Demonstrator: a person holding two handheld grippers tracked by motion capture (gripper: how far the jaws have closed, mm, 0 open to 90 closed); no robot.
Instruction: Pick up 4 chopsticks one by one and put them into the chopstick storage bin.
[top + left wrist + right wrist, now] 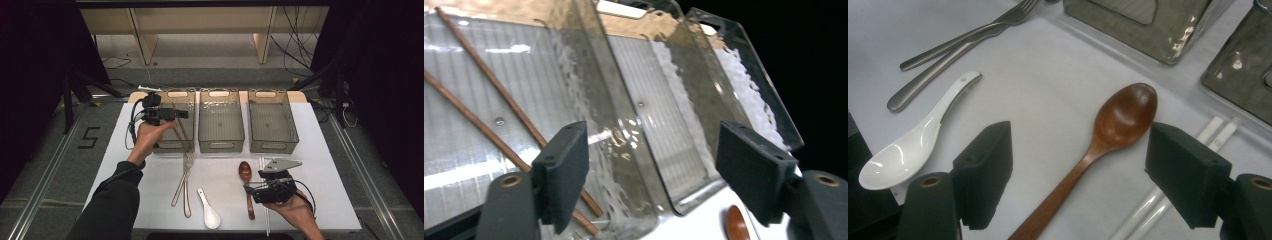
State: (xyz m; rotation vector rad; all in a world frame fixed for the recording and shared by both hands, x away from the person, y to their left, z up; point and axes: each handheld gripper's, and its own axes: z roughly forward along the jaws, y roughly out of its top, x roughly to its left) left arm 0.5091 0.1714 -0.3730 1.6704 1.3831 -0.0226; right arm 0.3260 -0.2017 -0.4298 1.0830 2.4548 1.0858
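White table [330, 150] | left tool [651, 170] released above chopsticks [499, 117], ends cut off | right tool [1078, 172] released

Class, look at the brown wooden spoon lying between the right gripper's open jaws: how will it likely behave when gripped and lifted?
The wooden spoon looks rigid, so it should lift without bending. Its thin handle and wider bowl suggest it may tip bowl-down if gripped near the handle end. Its glossy finish hints that it might slip between the flat pads of the right gripper.

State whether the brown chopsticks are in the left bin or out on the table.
In. The brown chopsticks lie on the floor of the left bin, below the open left gripper.
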